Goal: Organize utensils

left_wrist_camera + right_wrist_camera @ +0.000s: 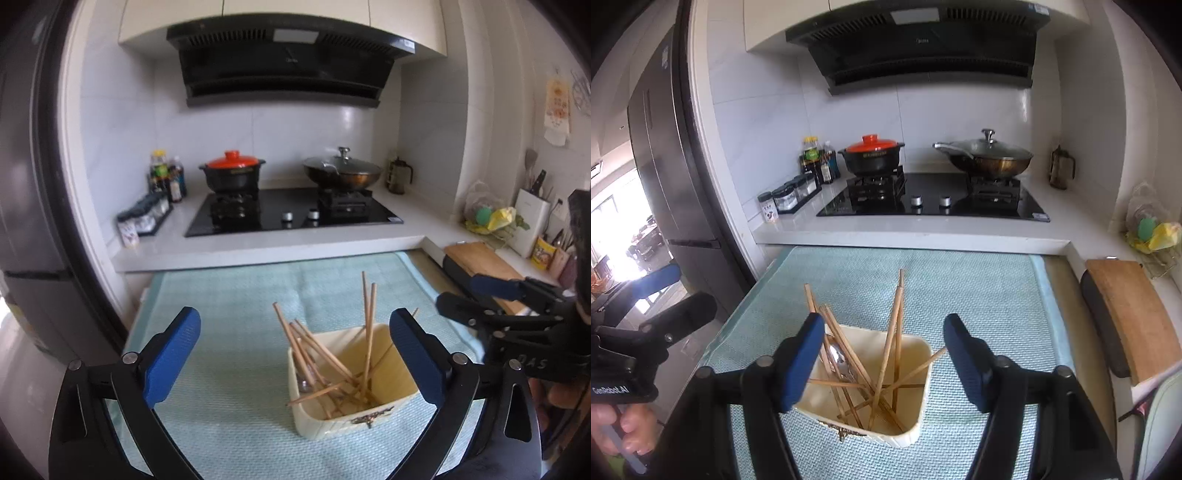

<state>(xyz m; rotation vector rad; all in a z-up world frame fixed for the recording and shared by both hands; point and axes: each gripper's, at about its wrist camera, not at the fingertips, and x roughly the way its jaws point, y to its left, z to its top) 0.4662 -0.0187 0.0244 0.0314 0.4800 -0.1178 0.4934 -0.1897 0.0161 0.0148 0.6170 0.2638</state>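
Note:
A cream rectangular holder [384, 411] [919, 424] stands on a light green mat [229, 310] [979, 288]. Several wooden chopsticks [367, 325] [895, 332] lean in it at mixed angles. A metal spoon [839, 360] lies inside at its left; only a metal glint of the spoon [306, 384] shows in the left wrist view. My left gripper [295, 363] is open and empty, above and just in front of the holder. My right gripper [882, 363] is open and empty, straddling the holder from above. Each gripper shows at the edge of the other's view, the right one [476, 299] and the left one [677, 291].
A white counter [266, 243] behind the mat carries a black gas hob [291, 214], a red-lidded pot [232, 171], a lidded wok [341, 171] and spice jars [144, 218]. A wooden cutting board [1130, 317] lies right of the mat. A dark fridge [665, 166] stands at the left.

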